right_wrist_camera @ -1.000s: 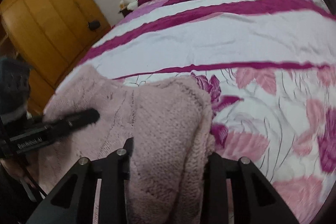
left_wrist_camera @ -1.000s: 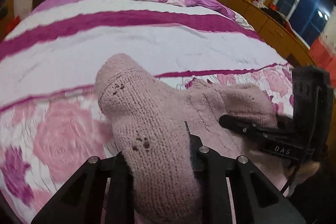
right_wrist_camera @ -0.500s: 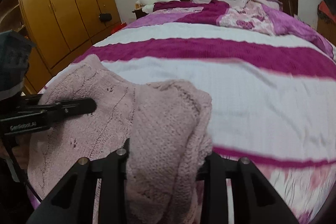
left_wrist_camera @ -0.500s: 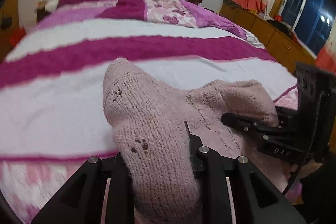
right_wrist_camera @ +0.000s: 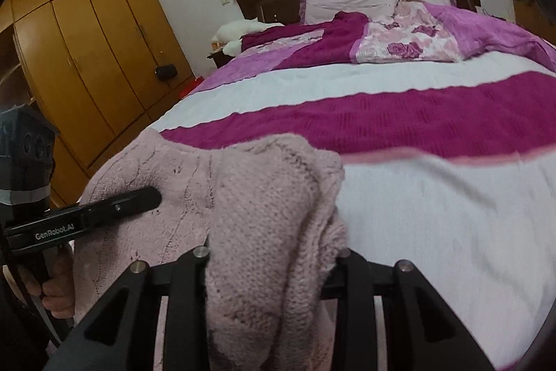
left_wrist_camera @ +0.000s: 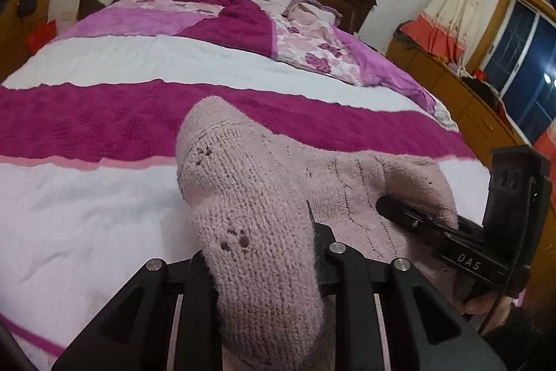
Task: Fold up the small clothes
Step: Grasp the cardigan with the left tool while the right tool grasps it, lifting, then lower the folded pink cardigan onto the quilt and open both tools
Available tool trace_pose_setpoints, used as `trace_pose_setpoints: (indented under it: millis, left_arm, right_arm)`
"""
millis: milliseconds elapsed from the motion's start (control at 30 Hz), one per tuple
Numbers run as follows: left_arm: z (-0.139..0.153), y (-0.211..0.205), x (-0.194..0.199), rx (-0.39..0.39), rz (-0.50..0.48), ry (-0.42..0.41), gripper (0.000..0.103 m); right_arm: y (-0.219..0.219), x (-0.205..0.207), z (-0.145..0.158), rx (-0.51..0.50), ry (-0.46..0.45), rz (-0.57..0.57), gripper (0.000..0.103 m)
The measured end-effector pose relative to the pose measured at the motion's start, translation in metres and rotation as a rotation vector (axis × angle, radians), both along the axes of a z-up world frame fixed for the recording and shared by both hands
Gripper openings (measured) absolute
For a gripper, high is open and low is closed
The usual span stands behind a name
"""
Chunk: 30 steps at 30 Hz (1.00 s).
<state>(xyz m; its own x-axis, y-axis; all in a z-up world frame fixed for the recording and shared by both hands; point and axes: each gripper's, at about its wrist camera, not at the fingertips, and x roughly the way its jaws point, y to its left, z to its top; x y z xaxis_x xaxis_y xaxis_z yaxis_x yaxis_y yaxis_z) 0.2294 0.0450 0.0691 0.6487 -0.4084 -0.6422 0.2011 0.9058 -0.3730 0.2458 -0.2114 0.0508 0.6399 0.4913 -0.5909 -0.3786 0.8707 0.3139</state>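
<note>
Pink knit garment (left_wrist_camera: 264, 218): raised off the bedspread (left_wrist_camera: 104, 197), stretched between both tools, higher than a second ago; floral band no longer below, magenta stripe now beneath. Likely carried forward for a fold or lay-down. Left gripper (left_wrist_camera: 264, 266): clenched on one bunched edge, as before. Right gripper (right_wrist_camera: 271, 259): clamped on the opposite edge, unchanged.
</note>
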Motion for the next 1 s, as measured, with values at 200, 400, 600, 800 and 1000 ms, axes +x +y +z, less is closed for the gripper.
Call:
trace_pose_setpoints:
  millis: [200,400,600,800,1000]
  left_arm:
    - [-0.025,-0.004,0.059,0.103,-0.04,0.169,0.008]
    - [-0.05,0.051,0.054,-0.146,0.01,0.283,0.02]
    - [-0.006,0.06,-0.008,-0.054,0.146,-0.055,0.0]
    - [-0.018,0.011,-0.016,0.215,0.015,-0.079,0.0]
    - [0.0,0.006,-0.035,0.274,0.115,-0.05,0.0]
  right_arm:
    - [0.002,0.068,-0.022,-0.046,0.134,-0.014,0.039]
    - [-0.031,0.077,-0.024,-0.083,0.164,-0.15,0.086]
    - [-0.023,0.031,0.021,-0.2,-0.048,-0.228,0.08]
    - [0.031,-0.032,0.026,-0.333,-0.121,-0.093,0.022]
    - [0.032,-0.019,-0.008,-0.384,0.09,-0.195,0.015]
